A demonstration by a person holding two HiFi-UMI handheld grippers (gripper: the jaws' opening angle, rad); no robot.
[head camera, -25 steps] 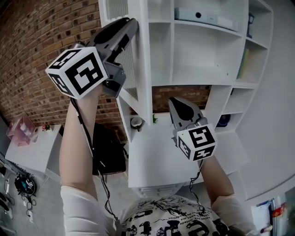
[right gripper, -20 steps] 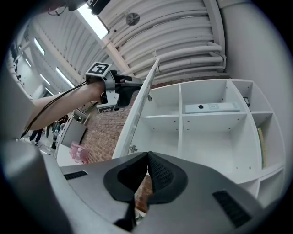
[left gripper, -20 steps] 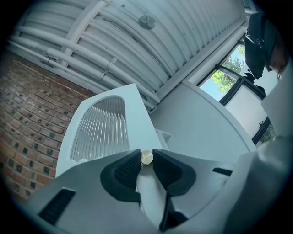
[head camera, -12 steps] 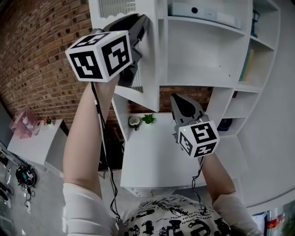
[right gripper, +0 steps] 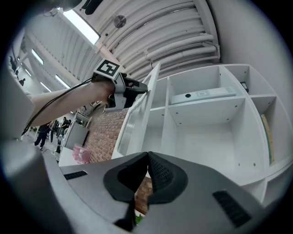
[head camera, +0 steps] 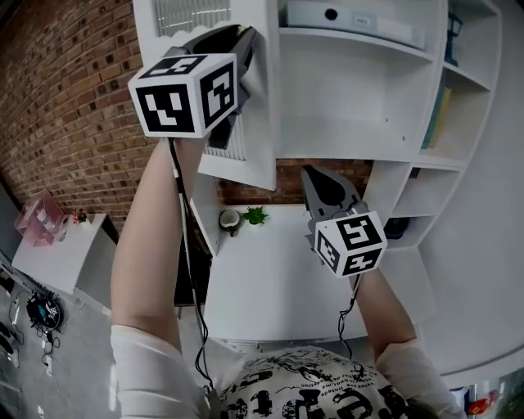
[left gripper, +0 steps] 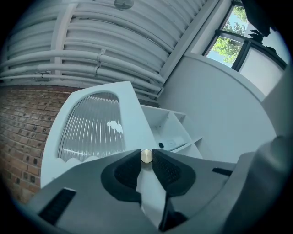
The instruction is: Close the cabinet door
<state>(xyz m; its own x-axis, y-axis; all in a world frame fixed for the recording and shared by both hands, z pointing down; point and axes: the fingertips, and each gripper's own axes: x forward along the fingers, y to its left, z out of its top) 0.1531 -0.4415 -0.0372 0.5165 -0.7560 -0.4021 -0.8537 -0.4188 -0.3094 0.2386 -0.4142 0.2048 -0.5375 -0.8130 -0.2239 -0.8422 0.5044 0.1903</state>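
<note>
The white cabinet door [head camera: 259, 155], with a ribbed glass panel [left gripper: 91, 128], stands partly open on the left of the white shelf cabinet [head camera: 352, 90]. My left gripper [head camera: 244, 39] is raised high and shut on the door's small brass knob [left gripper: 146, 156], which shows between the jaw tips. From the right gripper view I see the left gripper [right gripper: 135, 87] at the door's edge [right gripper: 137, 114]. My right gripper [head camera: 310, 174] hangs lower, in front of the open compartments, with its jaws shut [right gripper: 147, 157] and nothing in them.
A flat white box [head camera: 344, 16] lies on the upper shelf and books [head camera: 434, 114] stand at the right. Below is a white desk [head camera: 270, 278] with a small plant [head camera: 255, 216] and a cup [head camera: 229, 219]. A brick wall [head camera: 74, 98] runs along the left.
My left gripper has swung the door to the right, toward the cabinet front, and its marker cube has rolled. The right gripper has shifted only slightly in the picture.
</note>
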